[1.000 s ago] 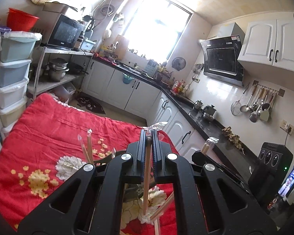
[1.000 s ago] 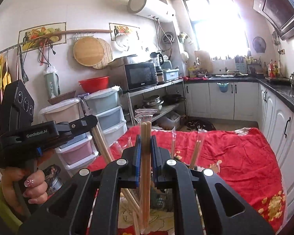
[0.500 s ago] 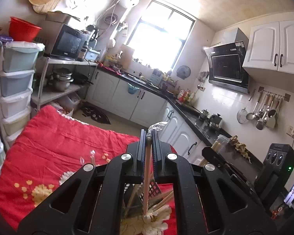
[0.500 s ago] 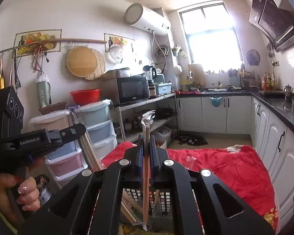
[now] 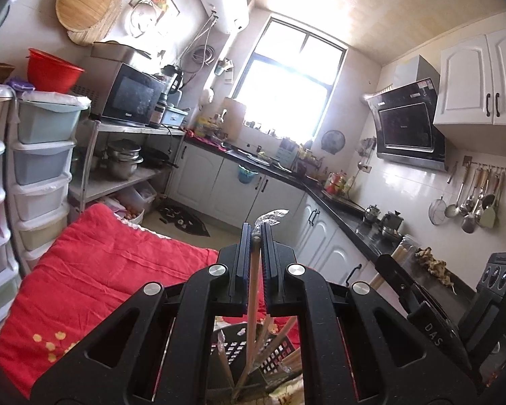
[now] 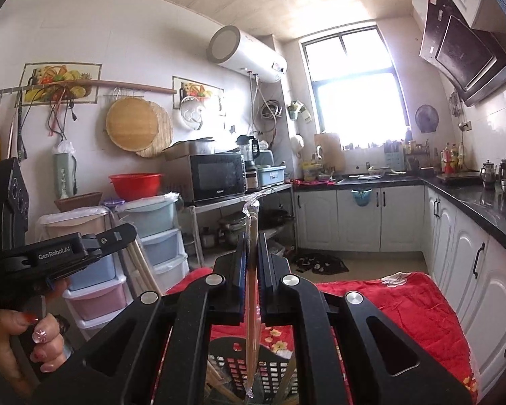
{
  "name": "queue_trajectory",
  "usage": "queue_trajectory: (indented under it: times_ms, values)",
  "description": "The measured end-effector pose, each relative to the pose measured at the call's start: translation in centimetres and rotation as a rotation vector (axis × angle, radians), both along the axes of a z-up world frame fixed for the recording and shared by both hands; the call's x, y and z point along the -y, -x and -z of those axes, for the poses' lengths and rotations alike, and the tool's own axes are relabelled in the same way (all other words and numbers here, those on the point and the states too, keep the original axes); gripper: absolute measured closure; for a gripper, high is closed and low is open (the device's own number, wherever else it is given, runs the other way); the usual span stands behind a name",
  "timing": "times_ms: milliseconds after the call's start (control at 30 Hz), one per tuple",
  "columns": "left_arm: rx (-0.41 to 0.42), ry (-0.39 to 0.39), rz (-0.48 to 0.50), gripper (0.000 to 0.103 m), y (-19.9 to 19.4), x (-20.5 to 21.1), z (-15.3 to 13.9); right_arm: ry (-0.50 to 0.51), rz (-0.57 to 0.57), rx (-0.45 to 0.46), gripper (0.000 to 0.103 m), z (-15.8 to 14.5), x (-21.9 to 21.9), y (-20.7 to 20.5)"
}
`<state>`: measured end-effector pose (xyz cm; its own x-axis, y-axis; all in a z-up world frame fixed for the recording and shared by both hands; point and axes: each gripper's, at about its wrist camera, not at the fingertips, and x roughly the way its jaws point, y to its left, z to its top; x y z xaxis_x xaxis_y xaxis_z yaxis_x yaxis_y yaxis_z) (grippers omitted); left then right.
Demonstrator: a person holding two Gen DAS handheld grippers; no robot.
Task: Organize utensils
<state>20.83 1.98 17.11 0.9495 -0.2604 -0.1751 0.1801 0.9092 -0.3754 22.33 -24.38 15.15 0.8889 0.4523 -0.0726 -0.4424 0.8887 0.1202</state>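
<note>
My left gripper [image 5: 257, 236] is shut on a wrapped pair of wooden chopsticks [image 5: 252, 303] that hang down into a black perforated utensil basket [image 5: 239, 347] on the red cloth. My right gripper [image 6: 252, 243] is shut on another plastic-wrapped pair of chopsticks [image 6: 251, 320], whose lower end reaches into the same basket [image 6: 270, 369]. Several more chopsticks lean inside the basket. The left gripper also shows in the right wrist view [image 6: 118, 234], at the left, held by a hand.
A table with a red flowered cloth [image 5: 101, 270] lies below both grippers. Stacked plastic drawers [image 5: 40, 168] stand left of it. White cabinets and a black counter [image 6: 472, 209] run along the right. A metal shelf with a microwave [image 6: 219, 177] stands behind.
Both grippers have risen and tilted upward, so more ceiling and wall show. The chopsticks' lower ends now hang in the black basket, which has come into view below.
</note>
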Motion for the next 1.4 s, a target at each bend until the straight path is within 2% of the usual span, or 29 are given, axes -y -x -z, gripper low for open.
queue_trajectory:
  times_ms: [200, 467, 1000, 1067, 1133, 1200, 1267, 1400]
  values:
    - [0.016, -0.026, -0.020, 0.100, -0.5, 0.8, 1.2, -0.012, 0.032, 0.022, 0.097, 1.0, 0.3, -0.5]
    - [-0.005, -0.055, -0.015, 0.100, -1.7, 1.6, 3.2, -0.003, 0.063, 0.009, 0.097, 3.4, 0.5, -1.3]
    - [-0.082, -0.056, 0.027, 0.100, -3.1, 2.0, 6.9, 0.015, 0.082, -0.105, 0.096, 7.3, 0.1, -2.9]
    - [-0.093, -0.056, 0.033, 0.100, -3.2, 2.0, 7.2, 0.015, 0.084, -0.121, 0.091, 7.5, 0.1, -3.0]
    - [-0.103, -0.052, 0.039, 0.095, -3.2, 2.0, 7.4, 0.008, 0.083, -0.132, 0.080, 7.8, 0.3, -2.9]
    - [-0.108, -0.049, 0.040, 0.088, -3.0, 1.9, 7.4, 0.005, 0.083, -0.137, 0.079, 7.9, 0.4, -2.7]
    - [-0.111, -0.043, 0.044, 0.087, -2.8, 1.7, 7.4, 0.005, 0.084, -0.145, 0.076, 7.9, 0.6, -2.5]
    - [-0.113, -0.038, 0.052, 0.067, -2.0, 1.5, 6.9, -0.005, 0.092, -0.164, 0.070, 7.8, 1.3, -1.8]
